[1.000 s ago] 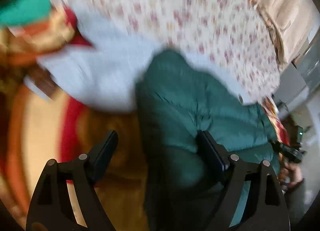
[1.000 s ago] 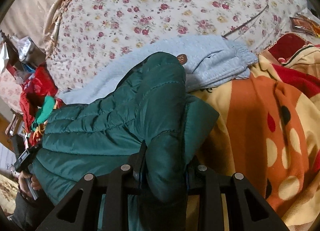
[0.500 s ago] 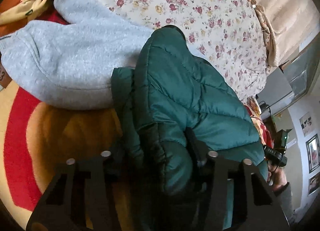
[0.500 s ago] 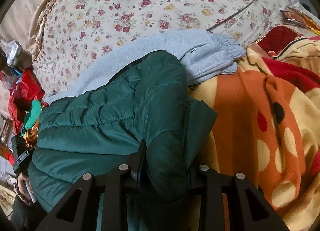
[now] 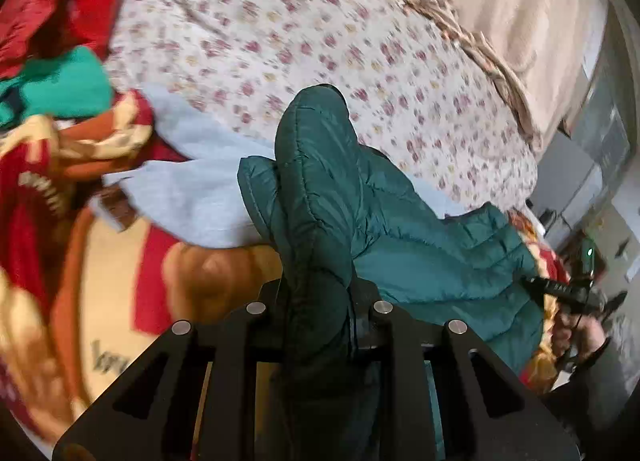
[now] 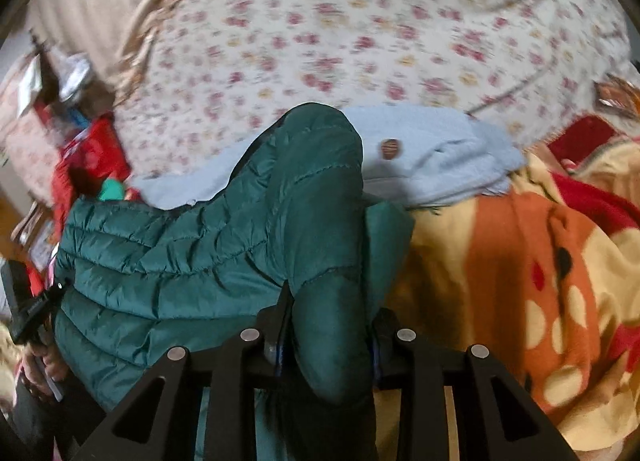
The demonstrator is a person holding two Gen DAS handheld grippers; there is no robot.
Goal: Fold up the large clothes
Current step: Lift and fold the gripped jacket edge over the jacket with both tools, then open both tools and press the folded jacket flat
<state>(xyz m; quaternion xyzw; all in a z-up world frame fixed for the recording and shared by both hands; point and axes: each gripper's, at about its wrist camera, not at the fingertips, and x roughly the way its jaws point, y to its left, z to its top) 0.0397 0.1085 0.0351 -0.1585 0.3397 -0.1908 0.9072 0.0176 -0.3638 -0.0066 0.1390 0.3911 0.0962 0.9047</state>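
Both grippers are clamped on the green puffer jacket: the left gripper (image 5: 318, 301) pinches a thick fold of it between its closed-in fingers, and the right gripper (image 6: 328, 325) squeezes another padded fold the same way. From each grip the green puffer jacket (image 5: 400, 229) (image 6: 192, 253) rises in a quilted hump and drapes down off the edge of the bed. Beyond the jacket and touching it lies a pale blue sweatshirt (image 5: 192, 197) (image 6: 432, 161). Under both spreads an orange, red and cream blanket (image 5: 120, 281) (image 6: 520, 261). Farther behind the jacket is a floral bedsheet (image 5: 320, 41) (image 6: 360, 21), blurred in both views.
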